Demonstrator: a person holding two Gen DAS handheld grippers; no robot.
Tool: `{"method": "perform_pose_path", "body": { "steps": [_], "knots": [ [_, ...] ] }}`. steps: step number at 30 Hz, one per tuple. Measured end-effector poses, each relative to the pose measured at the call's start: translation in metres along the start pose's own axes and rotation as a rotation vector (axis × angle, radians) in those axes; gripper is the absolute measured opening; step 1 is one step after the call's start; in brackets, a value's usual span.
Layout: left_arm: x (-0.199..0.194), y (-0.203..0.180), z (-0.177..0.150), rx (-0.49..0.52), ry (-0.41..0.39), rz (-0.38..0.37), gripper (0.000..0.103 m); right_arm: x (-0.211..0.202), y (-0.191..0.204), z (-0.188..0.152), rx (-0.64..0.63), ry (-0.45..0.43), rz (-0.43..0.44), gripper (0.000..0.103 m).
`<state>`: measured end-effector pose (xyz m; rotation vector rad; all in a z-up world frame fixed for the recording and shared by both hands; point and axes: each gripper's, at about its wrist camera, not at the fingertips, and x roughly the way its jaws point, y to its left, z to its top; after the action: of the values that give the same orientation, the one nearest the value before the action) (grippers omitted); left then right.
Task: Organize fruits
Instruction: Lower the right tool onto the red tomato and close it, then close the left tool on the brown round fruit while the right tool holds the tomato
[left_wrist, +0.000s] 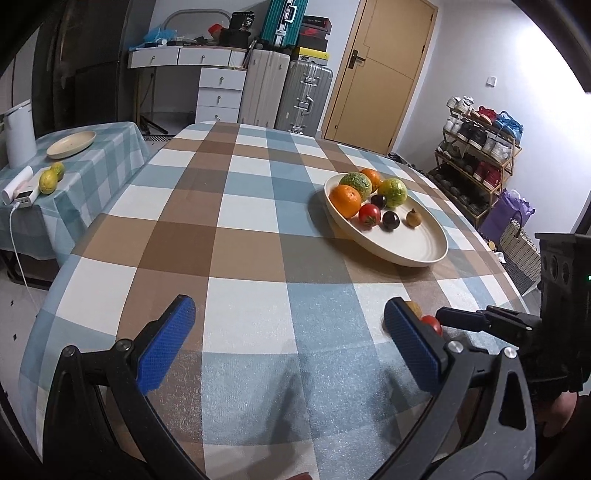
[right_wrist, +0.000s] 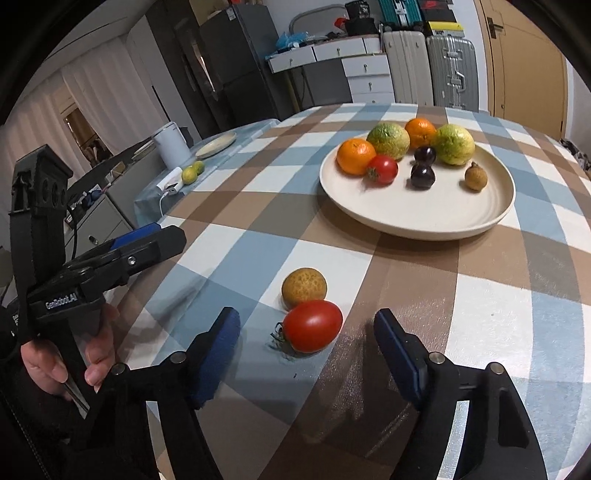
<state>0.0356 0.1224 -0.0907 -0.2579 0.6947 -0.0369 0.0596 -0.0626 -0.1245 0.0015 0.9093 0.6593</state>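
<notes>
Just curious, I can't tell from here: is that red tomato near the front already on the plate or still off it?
Off it. The red tomato lies on the checked tablecloth, well short of the plate.

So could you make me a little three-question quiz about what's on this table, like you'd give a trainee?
1. True or false: the red tomato between the right tongs already lies on the cream plate.
2. How many dark plums sit on the plate? A) one B) two C) four
3. Fill in: the small brown round fruit on the checked tablecloth touches the ____.

Key: 1 false, it lies on the cloth and the pads are clear of it. 2 B. 3 tomato.
</notes>
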Motion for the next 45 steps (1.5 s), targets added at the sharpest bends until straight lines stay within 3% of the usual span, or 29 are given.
{"method": "perform_pose_path", "body": {
  "steps": [2,5,12,27,37,40,42,45],
  "knots": [
    [0.000,0.000,0.000,0.002,0.001,0.001,0.102,0.001,-0.003,0.000,0.012,0.006,-0.002,0.067],
    [0.001,0.000,0.000,-0.002,0.002,0.009,0.102,0.003,-0.005,0.000,0.020,0.016,0.013,0.047],
    [0.005,-0.010,0.005,0.030,0.015,-0.006,0.102,0.000,-0.010,-0.001,0.037,0.006,0.032,0.038],
    [0.031,-0.051,0.012,0.105,0.099,-0.092,0.102,-0.045,-0.039,-0.005,0.106,-0.109,-0.017,0.037],
    [0.056,-0.092,0.002,0.216,0.174,-0.158,0.100,-0.061,-0.060,-0.013,0.149,-0.152,-0.040,0.037],
    [0.059,-0.101,0.001,0.244,0.181,-0.174,0.091,-0.064,-0.067,-0.015,0.160,-0.160,-0.048,0.037],
    [0.062,-0.106,0.000,0.263,0.181,-0.156,0.078,-0.066,-0.071,-0.016,0.168,-0.165,-0.055,0.037],
    [0.064,-0.110,-0.001,0.281,0.180,-0.152,0.074,-0.070,-0.077,-0.019,0.186,-0.181,-0.057,0.037]
  ]
}}
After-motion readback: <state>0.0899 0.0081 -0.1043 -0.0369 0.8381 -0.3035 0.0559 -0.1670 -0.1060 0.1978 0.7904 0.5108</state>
